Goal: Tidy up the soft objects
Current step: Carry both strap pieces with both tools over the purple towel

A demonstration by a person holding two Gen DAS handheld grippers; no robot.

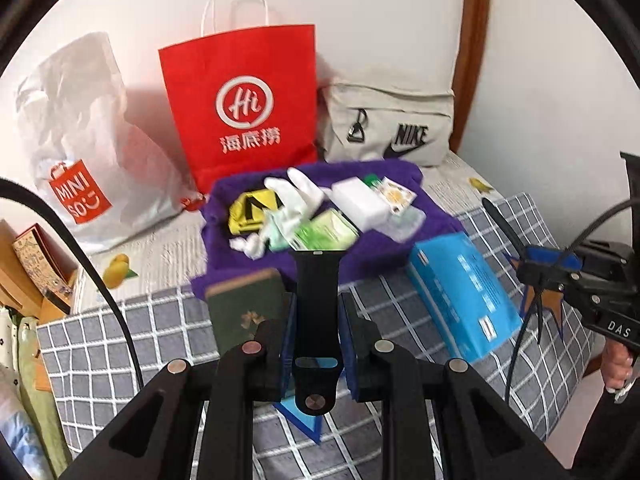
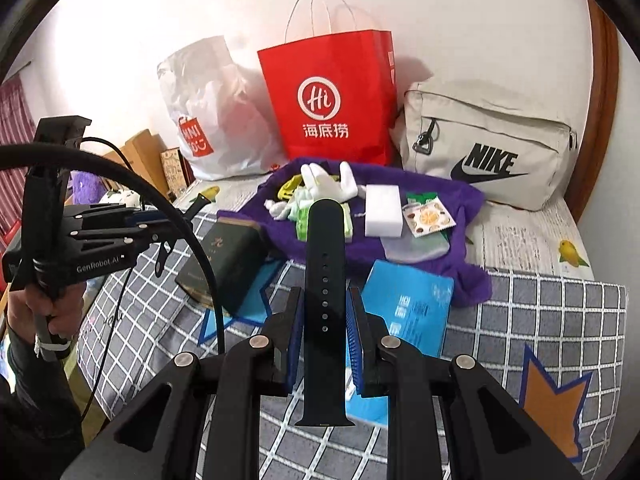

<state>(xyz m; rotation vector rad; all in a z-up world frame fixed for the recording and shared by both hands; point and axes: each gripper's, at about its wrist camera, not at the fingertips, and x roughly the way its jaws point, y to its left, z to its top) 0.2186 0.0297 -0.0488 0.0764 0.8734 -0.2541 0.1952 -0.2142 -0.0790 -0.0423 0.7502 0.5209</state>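
I see the bed [image 2: 540, 312] with its checked cover, a purple cloth [image 2: 460, 216] of small items at twelve o'clock, and my left gripper [image 1: 316, 320] clamped narrow on a short black strap half [image 1: 317, 292], my right gripper [image 2: 324, 320] likewise on the holed strap half [image 2: 325, 264].

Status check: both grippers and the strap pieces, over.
Left gripper shut on short strap piece. Right gripper shut on long strap piece. Both held above checked blanket; nothing in the way.
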